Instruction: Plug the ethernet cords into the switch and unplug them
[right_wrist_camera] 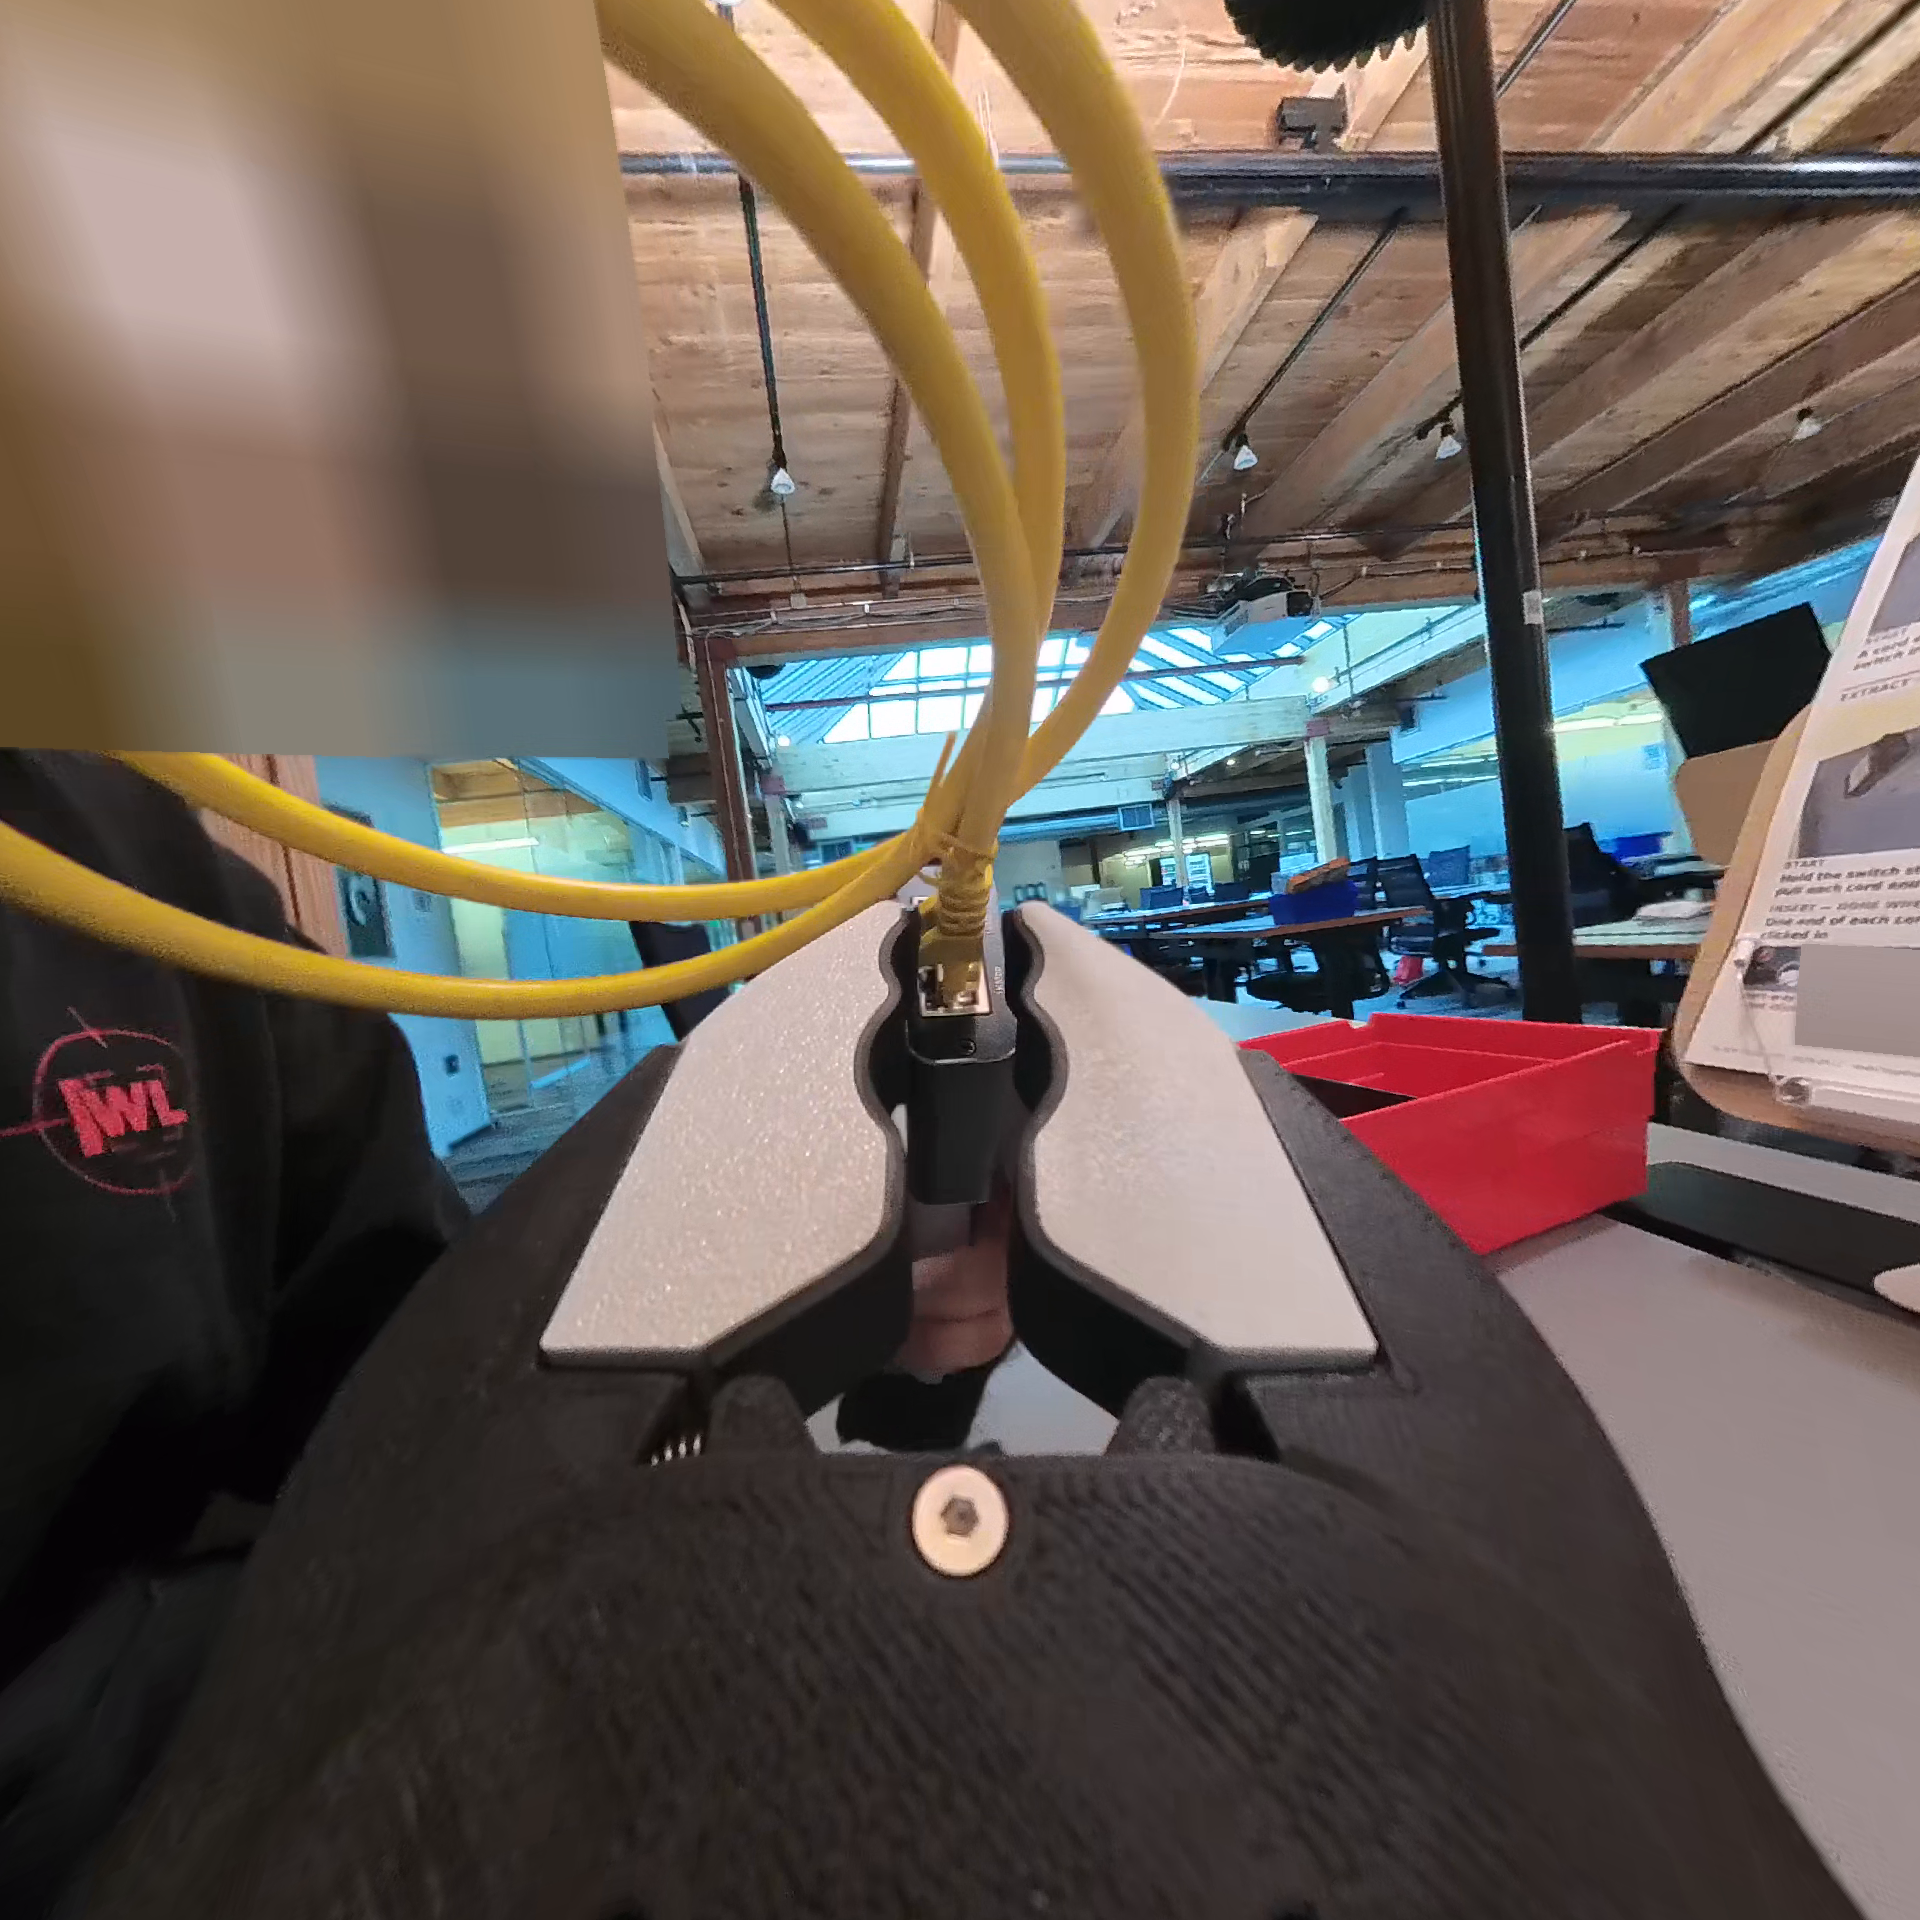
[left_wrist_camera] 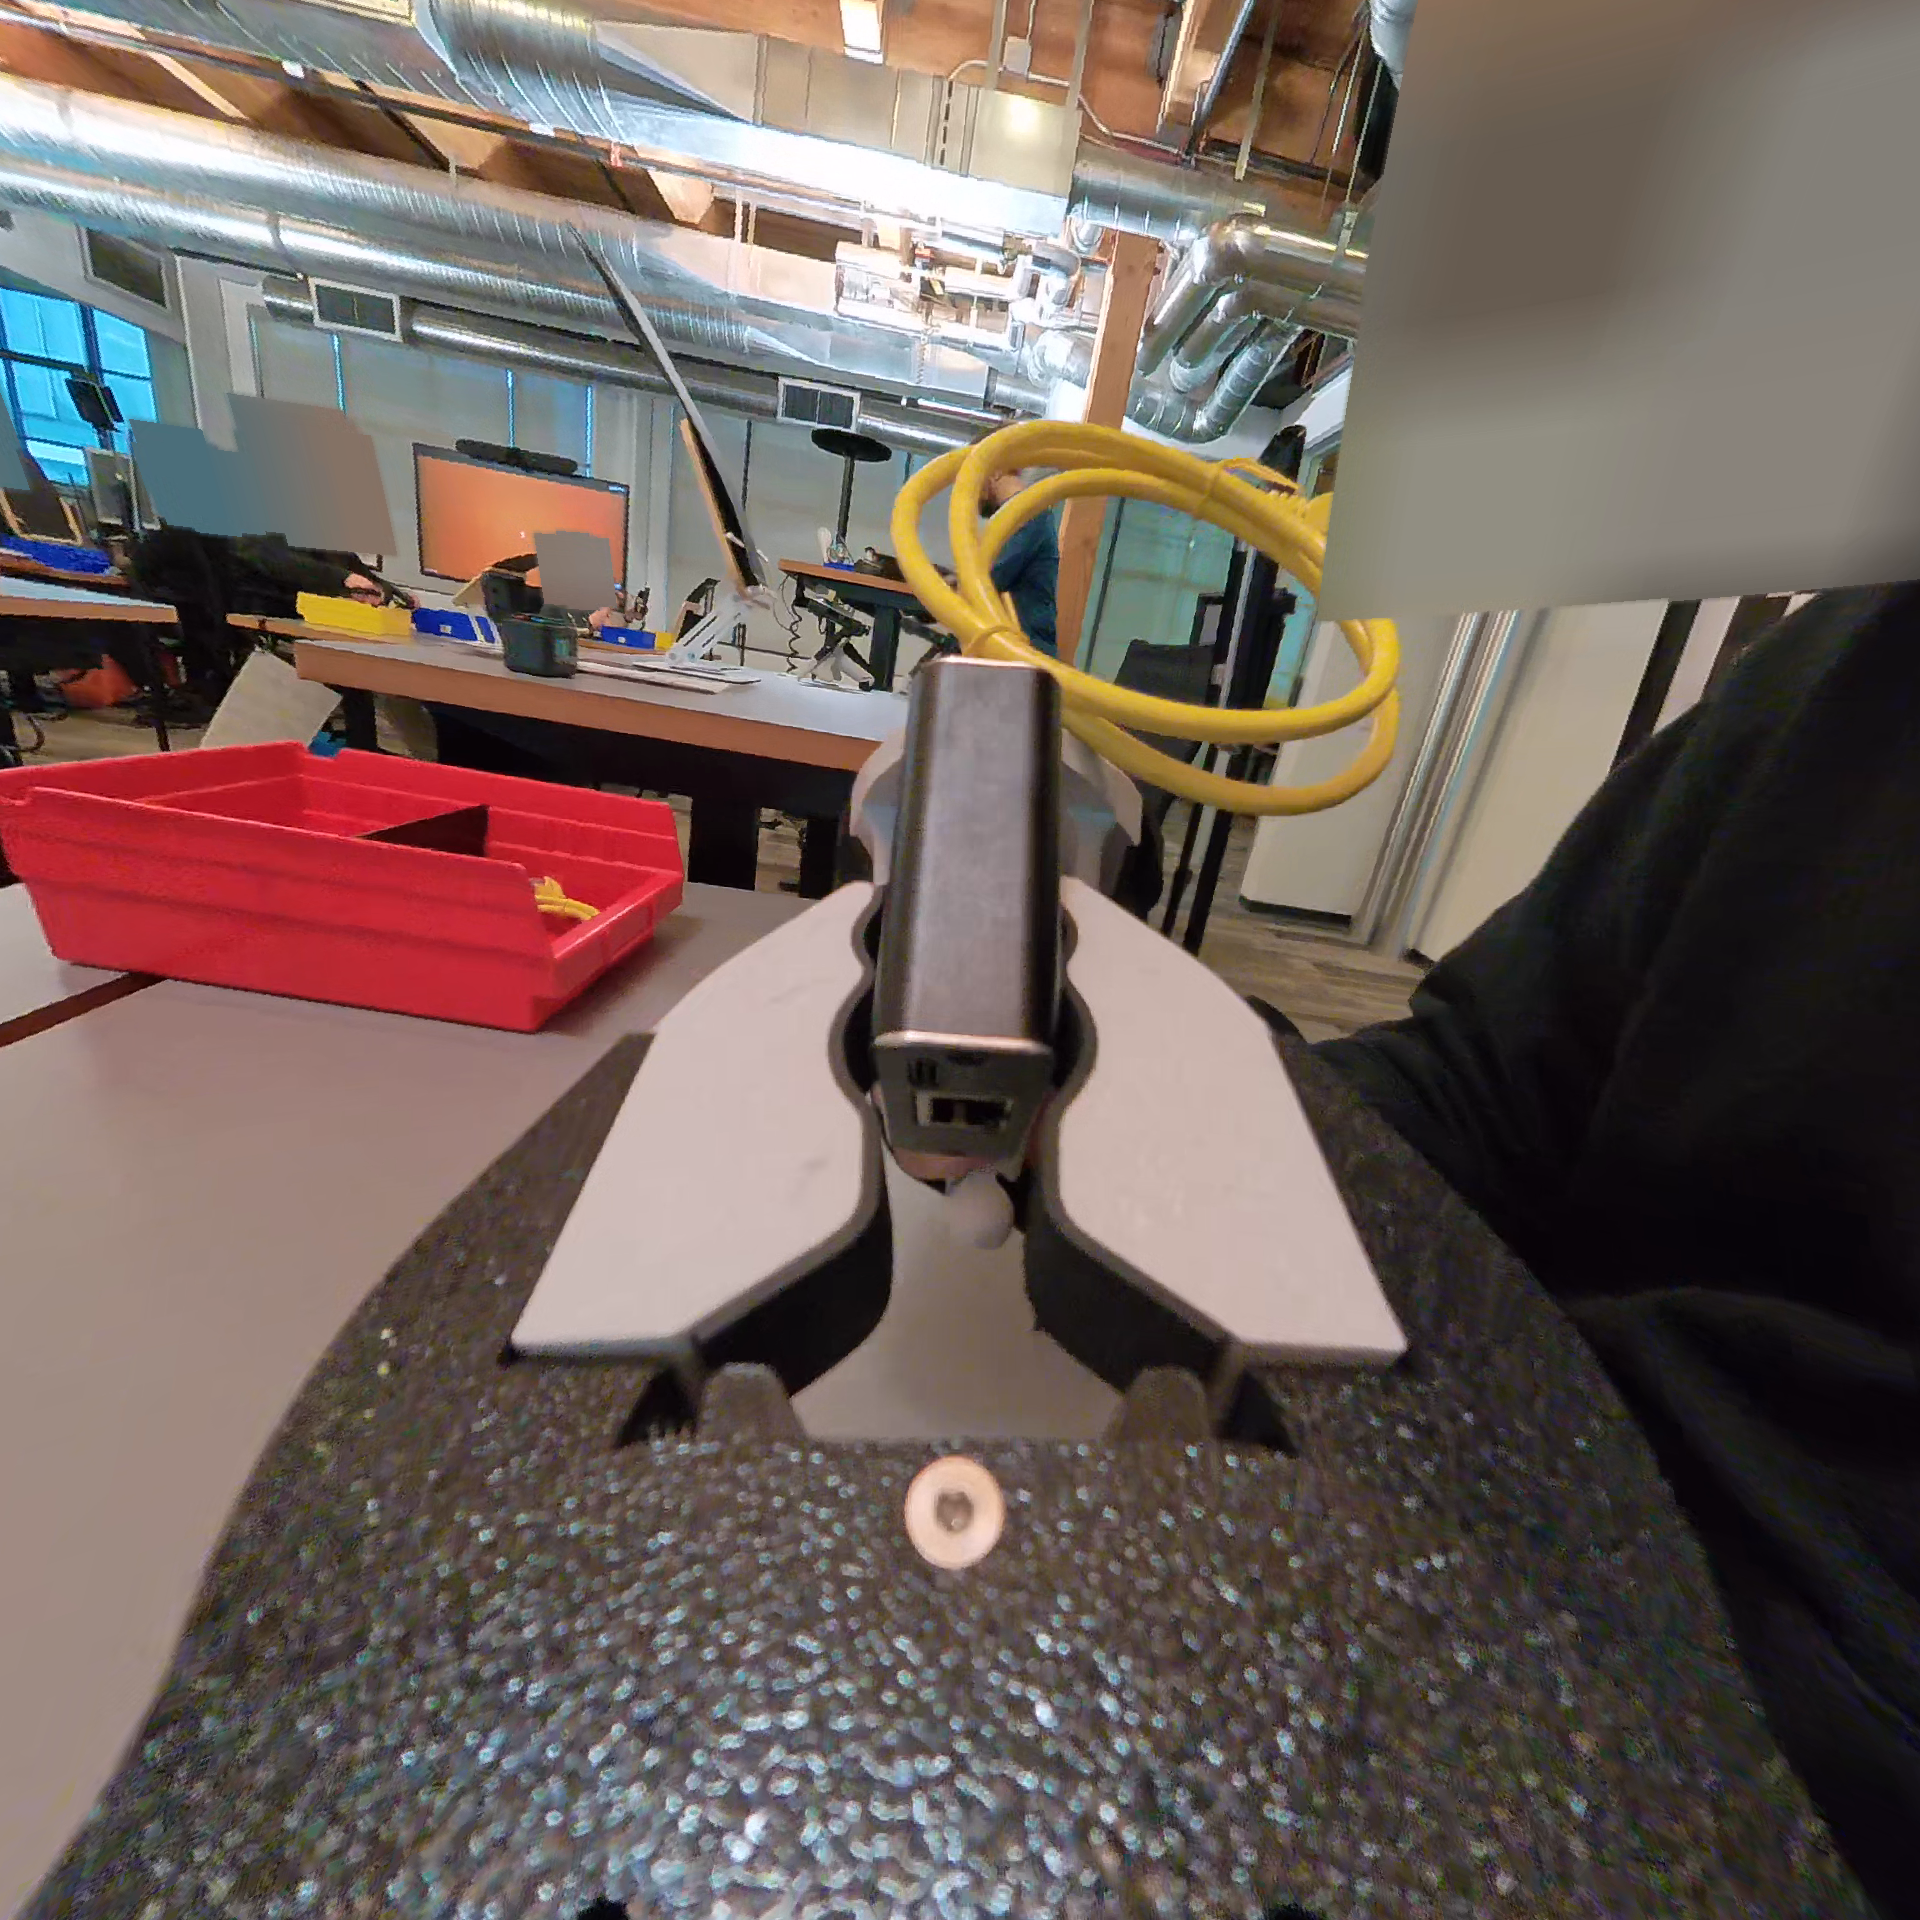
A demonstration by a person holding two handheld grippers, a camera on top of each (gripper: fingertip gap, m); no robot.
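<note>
**Both hand-held grippers clamp the switch, yellow cord plugged in**

The left hand-held gripper is closed narrowly around a dark metal switch, held above the grey tabletop with an open port on its near end. In the right wrist view, the right hand-held gripper also pinches the switch between its grey fingers. A yellow ethernet cord is plugged into a port at the switch's far end, its coils looping upward and to the left, bound by a twist tie. A red bin rests on the tabletop nearby, with another yellow cord inside.
</note>
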